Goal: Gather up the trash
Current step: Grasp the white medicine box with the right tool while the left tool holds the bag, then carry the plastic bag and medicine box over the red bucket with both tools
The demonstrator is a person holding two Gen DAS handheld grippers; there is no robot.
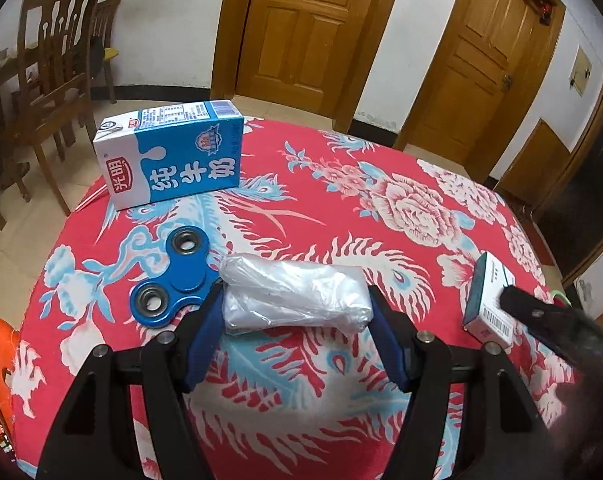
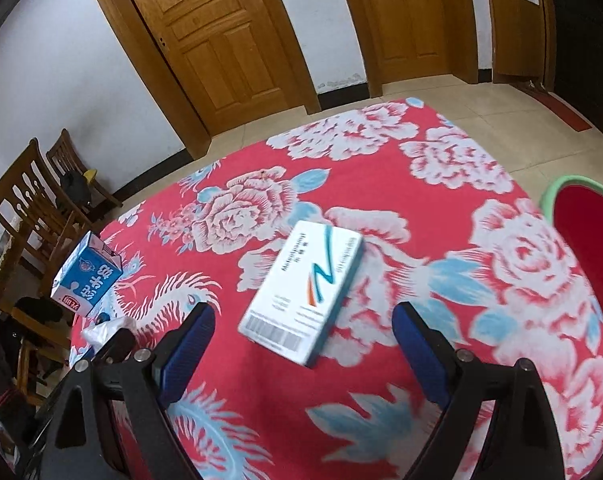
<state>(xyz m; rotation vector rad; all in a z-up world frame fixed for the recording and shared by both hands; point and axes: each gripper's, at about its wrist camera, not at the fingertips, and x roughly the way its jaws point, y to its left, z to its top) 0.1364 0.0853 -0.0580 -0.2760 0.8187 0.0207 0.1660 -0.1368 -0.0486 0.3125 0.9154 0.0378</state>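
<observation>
A round table covered by a red cloth printed with white peonies and blue feathers [image 1: 341,184] is seen to carry everything, with a green-rimmed red basin [image 2: 581,248] standing just off its right edge in the right wrist view. A blue and white rectangular milk carton [image 1: 173,156] is laid on its side near the far left rim, its long axis running left to right and its top end turned left. A white flat cardboard box with a blue and orange stripe and a barcode [image 2: 305,288] is laid flat toward the right, its long axis running diagonally, barcode end nearest the right gripper [image 2: 303,328], whose blue-padded jaws are spread wide to either side of that end without contact. A crumpled clear plastic bag rolled into a bundle [image 1: 295,294] is stretched left to right between the jaws of the left gripper [image 1: 295,308]; whether the pads press it cannot be told. A blue three-lobed metal fidget spinner [image 1: 173,276] is set just beside the bundle's left end
</observation>
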